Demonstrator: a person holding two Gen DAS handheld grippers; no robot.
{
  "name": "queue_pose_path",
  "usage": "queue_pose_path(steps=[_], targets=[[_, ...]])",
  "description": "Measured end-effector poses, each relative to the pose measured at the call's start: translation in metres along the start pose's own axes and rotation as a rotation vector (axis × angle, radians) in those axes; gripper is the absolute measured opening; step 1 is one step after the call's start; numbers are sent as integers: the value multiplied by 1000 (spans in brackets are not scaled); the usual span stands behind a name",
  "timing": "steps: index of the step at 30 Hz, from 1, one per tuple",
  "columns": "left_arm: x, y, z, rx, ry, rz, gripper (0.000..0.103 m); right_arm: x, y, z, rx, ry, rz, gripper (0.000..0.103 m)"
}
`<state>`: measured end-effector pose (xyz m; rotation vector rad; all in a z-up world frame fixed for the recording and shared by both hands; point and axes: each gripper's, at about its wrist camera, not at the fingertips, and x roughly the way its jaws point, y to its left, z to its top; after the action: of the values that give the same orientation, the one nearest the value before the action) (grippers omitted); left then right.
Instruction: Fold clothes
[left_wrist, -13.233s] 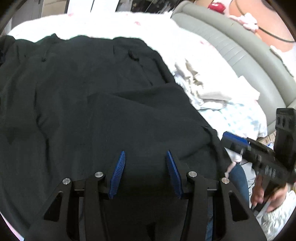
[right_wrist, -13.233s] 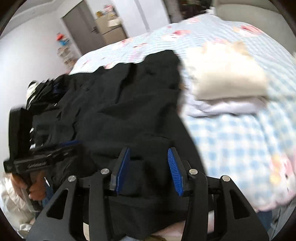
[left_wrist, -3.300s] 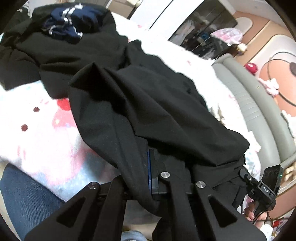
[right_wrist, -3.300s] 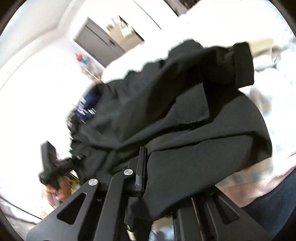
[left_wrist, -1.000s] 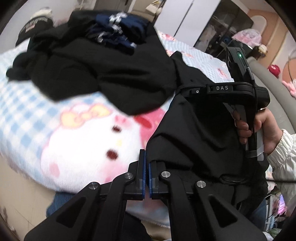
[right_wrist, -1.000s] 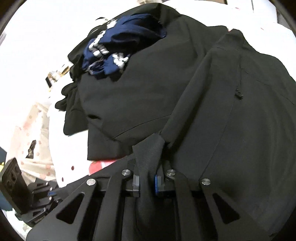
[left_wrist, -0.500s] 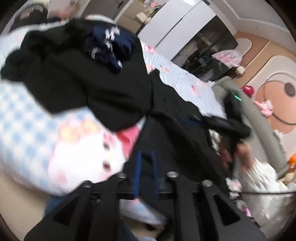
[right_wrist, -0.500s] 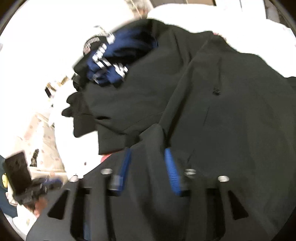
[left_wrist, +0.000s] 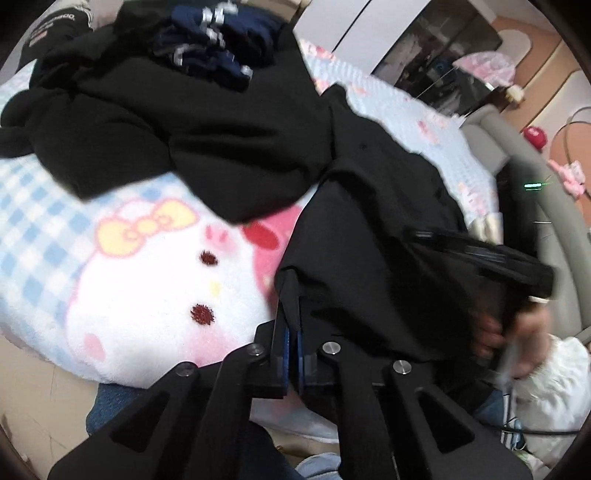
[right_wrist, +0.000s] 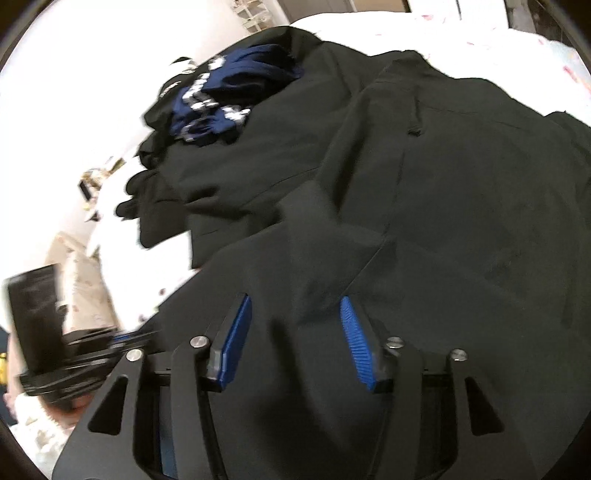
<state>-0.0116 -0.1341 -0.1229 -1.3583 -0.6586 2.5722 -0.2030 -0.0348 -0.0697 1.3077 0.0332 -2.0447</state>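
A black garment (left_wrist: 369, 240) lies spread over the bed, its near corner at the bed's edge. My left gripper (left_wrist: 290, 284) is shut on that corner, and the cloth drapes over its right finger. In the right wrist view the same garment (right_wrist: 461, 221) fills the frame. My right gripper (right_wrist: 294, 301) stands over it with its jaws closing. A raised fold of the cloth sits between its blue pads (right_wrist: 236, 332), which do not press on it. A hand holds the right gripper (left_wrist: 480, 258) at the right of the left wrist view.
A heap of other black clothes (left_wrist: 184, 122) with a navy striped piece (left_wrist: 221, 37) on top lies at the far left of the bed. A blue-checked blanket with a cartoon face (left_wrist: 147, 258) covers the bed. A grey padded headboard (left_wrist: 554, 221) runs along the right.
The left jaws, slightly apart half a second ago, have shut on the garment's corner. The right gripper let go of the fold it pinched a second ago, opened, and moved sideways over the cloth.
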Motion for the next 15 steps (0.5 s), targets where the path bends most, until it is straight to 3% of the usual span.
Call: queue_pose_path(steps=[1, 5, 10, 15], targets=[[-4, 0, -1, 5, -5, -3, 2, 5, -6, 3, 9, -1, -34, 38], [3, 15, -8, -4, 38, 27, 2, 26, -27, 8, 42, 19, -56, 37], [1, 35, -12, -49, 62, -18, 2, 34, -35, 10, 20, -1, -87, 37], [-30, 48, -14, -58, 58, -37, 3, 8, -49, 13, 118, -9, -18, 42]])
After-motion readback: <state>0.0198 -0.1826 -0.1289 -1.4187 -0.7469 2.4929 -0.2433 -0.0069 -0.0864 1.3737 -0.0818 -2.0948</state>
